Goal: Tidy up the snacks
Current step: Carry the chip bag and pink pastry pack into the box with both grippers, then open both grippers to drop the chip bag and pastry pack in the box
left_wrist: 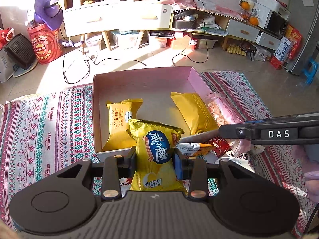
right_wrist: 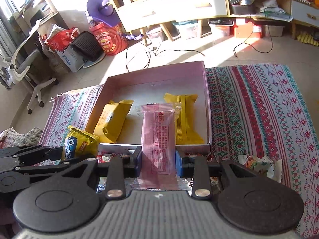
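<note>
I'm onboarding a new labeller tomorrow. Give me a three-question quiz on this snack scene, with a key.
1. True or false: the box holds two yellow packets.
2. What does the left gripper grip? A) pink packet B) yellow chip bag C) nothing
3. Fill in: the right gripper is shut on a ____ packet.

Key: 1 true: one yellow packet lies on the left of the box, the other on the right. 2 B, the chip bag. 3 pink, the pink packet.

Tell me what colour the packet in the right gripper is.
Pink packet with red print, clearest in the right wrist view.
</note>
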Demonstrator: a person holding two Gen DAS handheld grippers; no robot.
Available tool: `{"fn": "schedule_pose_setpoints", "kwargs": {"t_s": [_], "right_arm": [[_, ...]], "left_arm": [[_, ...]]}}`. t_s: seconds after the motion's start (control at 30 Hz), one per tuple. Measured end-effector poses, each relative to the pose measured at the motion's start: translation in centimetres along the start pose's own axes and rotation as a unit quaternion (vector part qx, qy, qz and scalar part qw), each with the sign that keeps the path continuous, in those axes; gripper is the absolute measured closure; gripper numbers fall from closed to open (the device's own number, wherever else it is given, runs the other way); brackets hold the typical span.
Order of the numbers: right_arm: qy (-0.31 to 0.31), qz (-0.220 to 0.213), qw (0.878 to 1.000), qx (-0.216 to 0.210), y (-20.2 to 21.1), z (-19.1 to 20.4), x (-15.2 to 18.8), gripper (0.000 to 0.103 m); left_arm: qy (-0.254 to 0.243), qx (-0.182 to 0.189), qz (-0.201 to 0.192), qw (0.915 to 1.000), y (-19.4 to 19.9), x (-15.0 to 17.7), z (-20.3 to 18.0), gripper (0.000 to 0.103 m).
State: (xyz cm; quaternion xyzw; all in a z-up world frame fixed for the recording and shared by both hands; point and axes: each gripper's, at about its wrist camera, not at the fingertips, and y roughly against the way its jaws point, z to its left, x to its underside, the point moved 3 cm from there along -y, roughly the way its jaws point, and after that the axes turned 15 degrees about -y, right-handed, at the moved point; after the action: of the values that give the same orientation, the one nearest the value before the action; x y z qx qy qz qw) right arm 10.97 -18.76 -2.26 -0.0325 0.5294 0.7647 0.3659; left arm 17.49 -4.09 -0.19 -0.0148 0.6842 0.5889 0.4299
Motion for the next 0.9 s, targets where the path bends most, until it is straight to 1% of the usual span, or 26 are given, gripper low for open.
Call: {"fn": "schedule_pose_setpoints", "kwargs": {"t_s": [0.13,0.27,0.47,0.7,0.9], "right_arm": [[-0.015,-0.007,1.0,-0.005,-0.8,-0.4,-1.7,0.074],[-0.027,-0.01,1.0,-0.006,-2.1,-0.7,-3.7,0.074],[-0.035,-0.004,0.999,-0.002,-4.4,-0.6,-5.7,0.074],[-0.039,0.003,0.999,-0.005,-6.3,0.1,-6.4,0.074],[-0.041,0.006,0.999,-0.003,-7.3,0.4,-6.8,0.074]], "left_arm": [[0.01,0.001,-0.009,0.9999,-1.8,-1.8,0.2,0.06],[0.02,0.009,-0.014,0.9997,-3.4,-2.8,0.2,0.06],[0.024,0.008,-0.004,0.9997,-5.8,-3.5,0.4,0.06],[0.029,-0.002,0.009,0.9995,-7.6,-3.9,1.2,0.06],[0.038,0.001,0.011,0.9992,-8.2,-3.9,1.7,0.06]]}}
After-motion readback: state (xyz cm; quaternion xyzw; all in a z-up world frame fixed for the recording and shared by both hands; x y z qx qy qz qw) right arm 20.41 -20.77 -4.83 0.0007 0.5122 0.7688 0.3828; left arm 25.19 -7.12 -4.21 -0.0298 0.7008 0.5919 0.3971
